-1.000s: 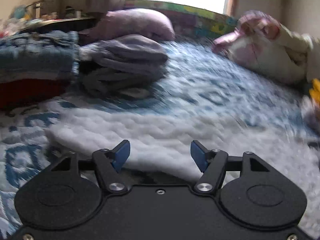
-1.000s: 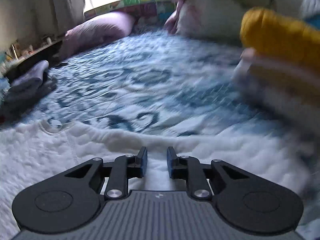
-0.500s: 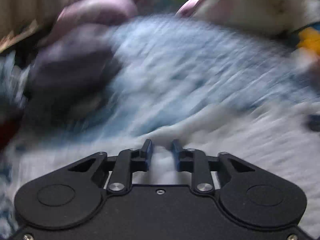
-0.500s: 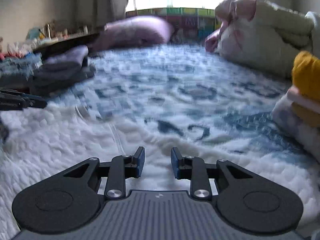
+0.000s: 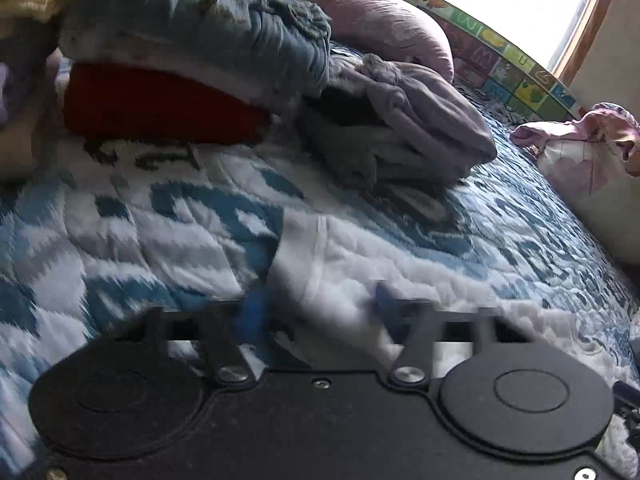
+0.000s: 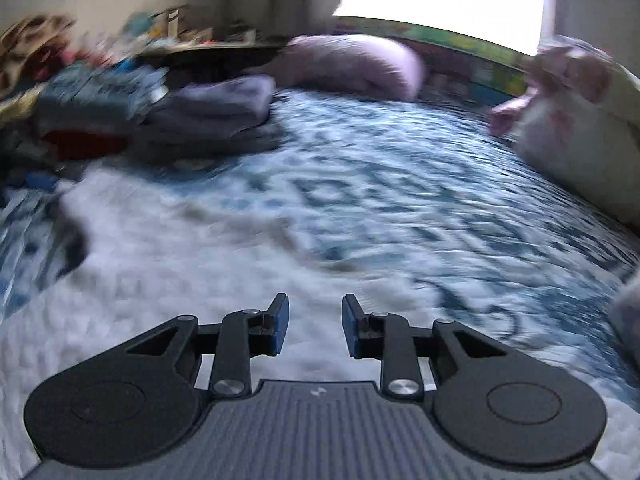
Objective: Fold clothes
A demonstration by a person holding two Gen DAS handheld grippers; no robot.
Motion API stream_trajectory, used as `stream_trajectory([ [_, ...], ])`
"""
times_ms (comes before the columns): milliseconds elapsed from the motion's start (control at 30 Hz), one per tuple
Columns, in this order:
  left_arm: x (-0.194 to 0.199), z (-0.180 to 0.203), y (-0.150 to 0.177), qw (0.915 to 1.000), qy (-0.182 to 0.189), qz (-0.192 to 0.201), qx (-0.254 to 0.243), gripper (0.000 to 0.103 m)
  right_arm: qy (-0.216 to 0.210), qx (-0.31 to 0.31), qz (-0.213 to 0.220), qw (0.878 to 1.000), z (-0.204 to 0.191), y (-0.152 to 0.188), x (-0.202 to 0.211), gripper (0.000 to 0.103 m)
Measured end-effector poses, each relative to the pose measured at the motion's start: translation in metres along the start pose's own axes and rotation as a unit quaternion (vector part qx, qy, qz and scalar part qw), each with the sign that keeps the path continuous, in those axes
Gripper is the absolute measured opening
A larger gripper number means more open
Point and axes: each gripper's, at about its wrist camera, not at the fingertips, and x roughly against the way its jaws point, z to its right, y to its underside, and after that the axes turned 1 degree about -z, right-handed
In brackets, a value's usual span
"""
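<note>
Two tongs work over the bed. Nearest, the left tongs (image 5: pixel 316 304) have just been closing and now pinch a raised fold of the white garment (image 5: pixel 312 264) between their blue pads. The right tongs (image 6: pixel 312 326) hang over the same white cloth with a gap between the pads, and I cannot tell if they grip it. It spreads sideways across the blue quilt (image 5: pixel 540 232), which lies bare ahead. Farther, folded stacks (image 5: pixel 192 52) crowd the left.
</note>
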Motion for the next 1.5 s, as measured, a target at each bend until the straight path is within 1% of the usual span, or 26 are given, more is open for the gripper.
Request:
stream_trajectory([
  [67, 0.021, 0.005, 0.001, 0.9996, 0.01, 0.027, -0.001, 0.016, 0.012, 0.014, -0.014, 1.0, -0.006, 0.003, -0.007, 0.03],
  [100, 0.031, 0.007, 0.001, 0.9991, 0.003, 0.042, -0.006, 0.017, 0.014, 0.008, -0.018, 1.0, -0.004, 0.003, -0.008, 0.03],
  [167, 0.033, 0.006, 0.005, 0.9989, -0.015, 0.043, -0.008, 0.017, 0.016, -0.012, -0.023, 1.0, 0.002, 0.002, -0.011, 0.034],
  [233, 0.008, 0.01, 0.017, 0.9979, -0.046, -0.011, -0.043, 0.023, 0.014, -0.025, -0.027, 0.999, 0.006, 0.003, -0.012, 0.037],
  [267, 0.009, 0.015, 0.019, 0.9961, -0.058, -0.001, -0.067, 0.031, 0.013, -0.03, -0.029, 0.999, 0.008, 0.004, -0.013, 0.038],
  [300, 0.015, 0.021, 0.016, 0.9932, -0.084, 0.012, -0.079, 0.053, 0.011, -0.033, -0.029, 0.999, 0.009, 0.005, -0.013, 0.038],
  [333, 0.026, 0.029, 0.012, 0.9872, -0.119, 0.048, -0.096, 0.061, 0.011, -0.034, -0.028, 0.999, 0.009, 0.005, -0.012, 0.039],
  [367, 0.036, 0.038, 0.008, 0.9787, -0.151, 0.081, -0.112, 0.061, 0.01, -0.035, -0.026, 0.999, 0.009, 0.006, -0.012, 0.039],
  [400, 0.043, 0.048, 0.007, 0.972, -0.166, 0.1, -0.133, 0.061, 0.008, -0.038, -0.025, 0.999, 0.011, 0.006, -0.012, 0.039],
  [433, 0.05, 0.059, 0.007, 0.9715, -0.153, 0.107, -0.146, 0.061, 0.006, -0.042, -0.025, 0.999, 0.014, 0.006, -0.012, 0.039],
  [500, 0.055, 0.075, 0.015, 0.9811, -0.079, 0.094, -0.15, 0.061, 0.003, -0.054, -0.021, 0.998, 0.018, 0.006, -0.01, 0.039],
  [567, 0.044, 0.097, 0.032, 0.9849, 0.004, 0.053, -0.165, 0.057, -0.003, -0.07, -0.015, 0.997, 0.025, 0.007, -0.005, 0.039],
  [600, 0.036, 0.107, 0.041, 0.9833, 0.041, 0.03, -0.175, 0.049, -0.007, -0.08, -0.012, 0.997, 0.03, 0.007, -0.002, 0.039],
  [633, 0.019, 0.115, 0.05, 0.9799, 0.047, -0.009, -0.194, 0.044, -0.01, -0.093, -0.008, 0.996, 0.037, 0.008, 0.003, 0.039],
  [667, 0.003, 0.123, 0.06, 0.9744, 0.048, -0.042, -0.216, 0.044, -0.013, -0.108, -0.003, 0.994, 0.045, 0.01, 0.008, 0.039],
  [700, -0.005, 0.127, 0.07, 0.9667, 0.025, -0.038, -0.252, 0.047, -0.016, -0.123, 0.002, 0.992, 0.052, 0.011, 0.014, 0.039],
  [767, 0.005, 0.135, 0.063, 0.9676, 0.021, -0.027, -0.25, 0.037, -0.017, -0.16, 0.017, 0.987, 0.072, 0.019, 0.029, 0.038],
  [833, 0.025, 0.14, 0.054, 0.9717, 0.065, 0.022, -0.226, 0.037, 0.0, -0.178, 0.032, 0.984, 0.088, 0.029, 0.044, 0.038],
  [900, 0.033, 0.149, 0.058, 0.9663, 0.095, 0.034, -0.237, 0.038, 0.025, -0.188, 0.039, 0.981, 0.102, 0.04, 0.056, 0.038],
  [933, 0.029, 0.154, 0.067, 0.9618, 0.094, 0.024, -0.256, 0.041, 0.035, -0.196, 0.043, 0.979, 0.11, 0.047, 0.064, 0.038],
  [1000, 0.004, 0.156, 0.088, 0.9526, 0.044, -0.038, -0.299, 0.043, 0.055, -0.209, 0.049, 0.975, 0.124, 0.06, 0.076, 0.038],
  [1100, 0.006, 0.15, 0.082, 0.959, 0.053, -0.032, -0.277, 0.042, 0.095, -0.222, 0.047, 0.969, 0.143, 0.083, 0.093, 0.038],
  [1200, 0.041, 0.159, 0.088, 0.9622, 0.07, 0.026, -0.262, 0.04, 0.131, -0.252, 0.051, 0.957, 0.166, 0.106, 0.112, 0.038],
  [1267, 0.057, 0.169, 0.102, 0.9616, 0.097, 0.042, -0.253, 0.04, 0.171, -0.278, 0.053, 0.944, 0.18, 0.119, 0.124, 0.038],
  [1400, 0.062, 0.186, 0.124, 0.9604, 0.117, 0.023, -0.252, 0.04, 0.195, -0.384, 0.055, 0.901, 0.217, 0.153, 0.14, 0.042],
  [1500, 0.058, 0.198, 0.138, 0.9567, 0.116, 0.013, -0.267, 0.04, 0.131, -0.457, 0.067, 0.878, 0.234, 0.176, 0.134, 0.044],
])
